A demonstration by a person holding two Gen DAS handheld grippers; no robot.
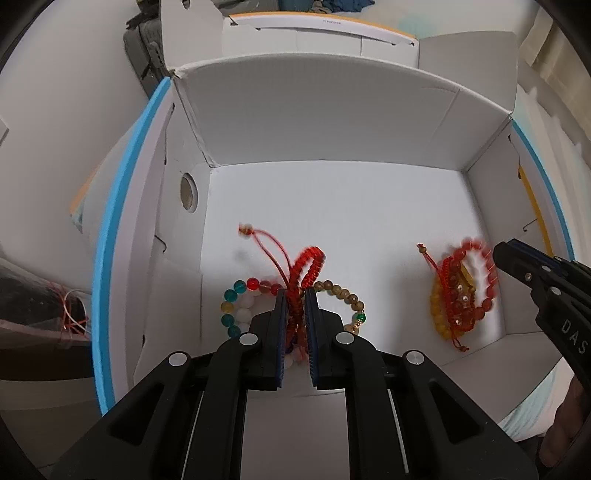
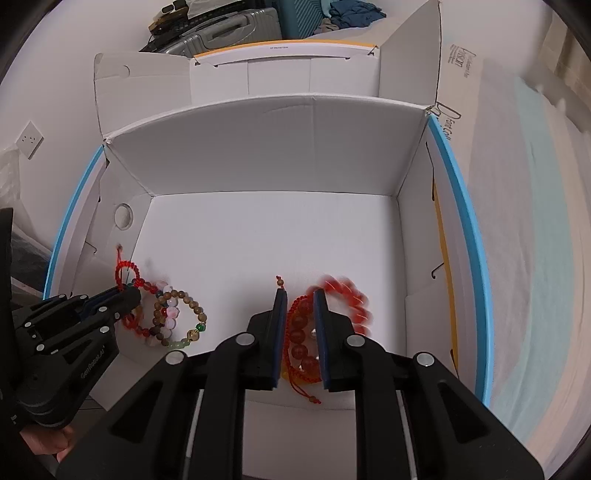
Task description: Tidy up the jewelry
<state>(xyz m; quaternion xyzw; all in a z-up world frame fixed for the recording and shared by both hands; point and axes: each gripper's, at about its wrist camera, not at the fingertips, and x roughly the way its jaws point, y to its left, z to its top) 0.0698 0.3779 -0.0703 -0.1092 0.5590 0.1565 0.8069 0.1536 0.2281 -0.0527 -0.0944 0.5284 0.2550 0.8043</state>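
Observation:
A white cardboard box (image 1: 332, 206) holds two heaps of bracelets. My left gripper (image 1: 295, 295) is shut on a red woven cord bracelet (image 1: 308, 264) above the left heap: a multicoloured bead bracelet (image 1: 236, 306) and a wooden bead bracelet (image 1: 347, 295). In the right wrist view the left gripper (image 2: 131, 291) is by that heap (image 2: 177, 317). My right gripper (image 2: 300, 295) has its jaws partly closed around a red cord bracelet with large red beads (image 2: 299, 336). A blurred red bead bracelet (image 2: 351, 299) lies beside it. The right heap (image 1: 461, 291) also shows in the left wrist view.
The box has blue foam edging (image 1: 114, 236) on its sides and raised flaps (image 2: 258, 74) at the back. A round hole (image 1: 189, 192) is in the left wall. Suitcases (image 2: 221, 29) and clothes stand behind. A wall socket (image 2: 29, 138) is at the left.

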